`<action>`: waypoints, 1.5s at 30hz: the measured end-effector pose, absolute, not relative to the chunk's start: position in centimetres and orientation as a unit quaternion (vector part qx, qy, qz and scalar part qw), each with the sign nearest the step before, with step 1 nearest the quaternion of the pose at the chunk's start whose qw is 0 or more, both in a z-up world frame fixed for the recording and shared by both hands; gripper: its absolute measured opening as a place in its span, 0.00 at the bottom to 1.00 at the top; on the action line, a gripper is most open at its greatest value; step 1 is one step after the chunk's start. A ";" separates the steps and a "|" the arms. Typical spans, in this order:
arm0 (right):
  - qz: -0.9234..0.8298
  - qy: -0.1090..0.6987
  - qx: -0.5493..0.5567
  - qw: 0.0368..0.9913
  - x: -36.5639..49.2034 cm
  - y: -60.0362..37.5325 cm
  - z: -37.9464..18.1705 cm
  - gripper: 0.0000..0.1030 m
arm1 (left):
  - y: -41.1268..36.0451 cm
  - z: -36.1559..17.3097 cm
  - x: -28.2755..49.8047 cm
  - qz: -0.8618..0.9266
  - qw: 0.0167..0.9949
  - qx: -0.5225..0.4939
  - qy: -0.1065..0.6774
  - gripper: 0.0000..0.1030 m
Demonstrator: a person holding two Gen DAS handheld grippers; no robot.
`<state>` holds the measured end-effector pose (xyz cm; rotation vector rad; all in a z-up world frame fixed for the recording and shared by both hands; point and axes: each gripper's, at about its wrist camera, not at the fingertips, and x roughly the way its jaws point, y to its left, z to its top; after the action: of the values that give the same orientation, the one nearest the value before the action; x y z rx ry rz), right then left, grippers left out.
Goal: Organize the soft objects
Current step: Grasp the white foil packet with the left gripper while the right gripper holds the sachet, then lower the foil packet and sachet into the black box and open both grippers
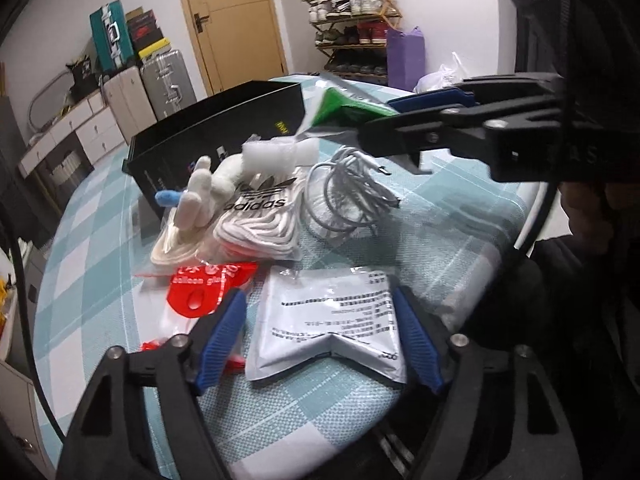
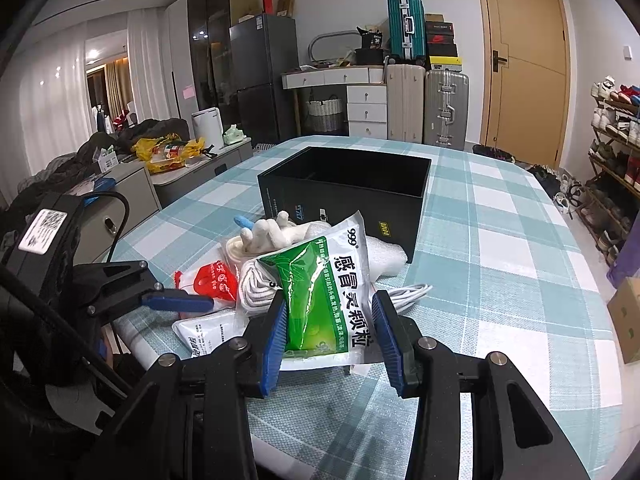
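- The right tongs [image 2: 330, 334] hold a green-and-white sachet [image 2: 326, 280] lifted above the tabletop [image 2: 500, 264]. Its lower part sits between the blue pads [image 2: 276, 344], the left pad pressed against it, while a gap shows beside the right pad, so I cannot tell whether the grip is tight.
- In the left wrist view, the same right tongs [image 1: 416, 114] reach in from the right with the sachet [image 1: 344, 106] at their tip, above the pile.
- The left tongs [image 1: 320, 336] stand apart, low over the tabletop [image 1: 280, 412], with a silver printed pouch [image 1: 328, 320] lying flat between their fingers.
- Just left of the left tongs lies a red-and-clear packet [image 1: 208, 284].
- Ahead of the left tongs sits a bag of white laces marked adidas [image 1: 260, 216], with a white glove [image 1: 200, 192] to its left and a coiled white cable [image 1: 352, 196] to its right.
- A piece of white foam [image 1: 276, 152] rests on top of the laces.
- Beyond the pile stands an open black box [image 2: 348, 196], directly ahead of the right tongs and past the sachet.
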<state>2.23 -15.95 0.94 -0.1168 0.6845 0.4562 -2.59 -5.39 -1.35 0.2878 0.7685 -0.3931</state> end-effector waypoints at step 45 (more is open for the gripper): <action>0.219 0.296 -0.017 0.930 2.7 -17.7 3.7 0.41 | 0.3 5.0 -2.3 -0.198 0.929 -0.001 0.314 0.42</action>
<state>2.74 -17.73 3.68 -0.0354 0.6059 0.4479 -2.28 0.29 5.05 -0.0019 0.6430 -0.4060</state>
